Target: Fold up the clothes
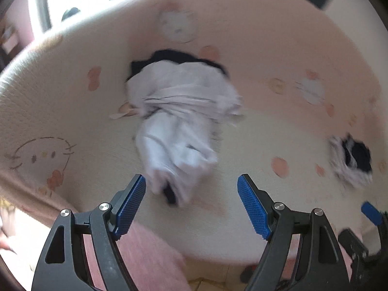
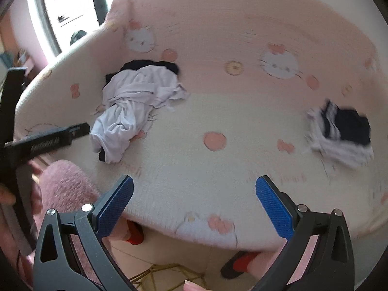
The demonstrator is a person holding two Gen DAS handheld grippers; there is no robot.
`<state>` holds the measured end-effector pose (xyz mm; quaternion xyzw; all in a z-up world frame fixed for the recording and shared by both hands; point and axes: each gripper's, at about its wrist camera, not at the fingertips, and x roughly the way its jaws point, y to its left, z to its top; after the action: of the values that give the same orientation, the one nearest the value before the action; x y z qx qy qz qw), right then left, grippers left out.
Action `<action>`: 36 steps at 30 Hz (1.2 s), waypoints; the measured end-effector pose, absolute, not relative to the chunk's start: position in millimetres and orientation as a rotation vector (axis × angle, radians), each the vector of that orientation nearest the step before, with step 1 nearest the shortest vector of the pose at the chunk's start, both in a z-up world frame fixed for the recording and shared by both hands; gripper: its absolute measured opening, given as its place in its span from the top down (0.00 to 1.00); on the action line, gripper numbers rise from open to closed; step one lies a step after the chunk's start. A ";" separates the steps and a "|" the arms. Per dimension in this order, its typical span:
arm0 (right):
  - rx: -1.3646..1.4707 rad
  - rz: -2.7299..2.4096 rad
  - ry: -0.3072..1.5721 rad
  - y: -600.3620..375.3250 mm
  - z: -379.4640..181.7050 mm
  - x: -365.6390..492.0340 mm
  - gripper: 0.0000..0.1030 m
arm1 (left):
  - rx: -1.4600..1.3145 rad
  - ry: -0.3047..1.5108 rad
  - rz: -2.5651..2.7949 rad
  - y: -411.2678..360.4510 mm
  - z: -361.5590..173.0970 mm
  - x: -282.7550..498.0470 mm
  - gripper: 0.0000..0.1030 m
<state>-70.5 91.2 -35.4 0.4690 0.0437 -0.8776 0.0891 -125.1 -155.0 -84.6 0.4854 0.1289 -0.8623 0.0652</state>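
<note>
A crumpled heap of white clothes (image 1: pixel 177 111) (image 2: pixel 128 106) lies on the pink and cream cartoon-print blanket (image 1: pixel 254 145) (image 2: pixel 218 111), with a dark garment (image 1: pixel 174 57) (image 2: pixel 145 65) under its far end. A folded dark and white striped garment (image 1: pixel 351 160) (image 2: pixel 342 133) lies at the right. My left gripper (image 1: pixel 191 194) hovers open just short of the heap's near end, nothing between its blue pads. My right gripper (image 2: pixel 194 196) stands open over bare blanket near the front edge, empty. The left tool's black body (image 2: pixel 48 140) shows at the left of the right wrist view.
A fluffy pink cloth (image 2: pixel 65 184) (image 1: pixel 150 254) hangs at the front left edge. Below the edge are a person's feet in red and black slippers (image 2: pixel 237 264) on a pale floor. A bright window (image 2: pixel 68 12) stands at the far left.
</note>
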 end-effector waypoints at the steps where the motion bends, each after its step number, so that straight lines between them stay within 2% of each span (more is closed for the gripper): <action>1: 1.394 -2.593 0.160 81.6 -39.8 -83.2 0.01 | 1.477 0.429 -2.573 -165.6 -94.5 -137.5 0.22; 4: 1.398 -2.544 0.206 52.2 -57.9 -124.5 0.01 | 1.532 0.519 -2.475 -186.9 -123.8 -165.4 0.22; 9: 1.528 -2.331 0.059 4.6 -108.7 -178.9 0.05 | 1.626 0.761 -2.338 -219.9 -172.4 -184.7 0.22; 11: 1.559 -2.268 0.069 -16.7 -130.4 -188.3 0.06 | 1.654 0.844 -2.323 -224.4 -181.7 -186.7 0.22; 14: 1.600 -2.212 0.098 -36.7 -156.9 -194.5 0.06 | 1.703 0.821 -2.324 -221.2 -194.6 -202.2 0.22; 18: 1.696 -2.142 0.049 -44.2 -191.9 -203.6 0.06 | 1.818 0.823 -2.258 -215.1 -218.1 -222.5 0.22; 19: 1.714 -2.118 0.015 -44.0 -200.5 -206.0 0.08 | 1.813 0.797 -2.274 -211.9 -217.0 -224.1 0.28; 20: 1.711 -2.101 -0.010 -43.4 -205.1 -206.7 0.12 | 1.815 0.769 -2.292 -207.2 -216.3 -224.3 0.45; 21: 1.701 -2.088 -0.029 -42.8 -207.9 -206.6 0.33 | 1.827 0.767 -2.312 -202.2 -216.0 -223.4 0.55; 22: 1.690 -2.075 -0.047 -42.1 -210.7 -206.5 0.47 | 1.842 0.776 -2.332 -197.5 -215.8 -222.2 0.74; 23: 1.680 -2.077 -0.057 -39.0 -209.6 -205.4 0.57 | 1.856 0.785 -2.352 -192.8 -215.6 -221.0 0.79; 24: 1.670 -2.087 -0.063 -34.8 -206.7 -203.9 0.82 | 1.863 0.779 -2.373 -188.4 -214.7 -219.5 0.80; 27: 1.637 -2.125 -0.061 -21.3 -196.6 -197.6 0.87 | 1.877 0.741 -2.483 -164.6 -204.8 -209.6 0.81; 31: 1.578 -2.244 0.046 15.7 -166.7 -168.6 0.89 | 1.934 0.803 -2.600 -134.1 -197.6 -184.8 0.81; 36: 1.588 -2.370 0.063 81.5 -137.9 -117.9 0.89 | 2.114 0.754 -2.740 -55.1 -193.6 -160.2 0.81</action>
<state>-117.9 81.5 -137.9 0.5506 0.0219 -0.8220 0.1436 -160.2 -55.1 -193.6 0.5849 0.2086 -0.7582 -0.1987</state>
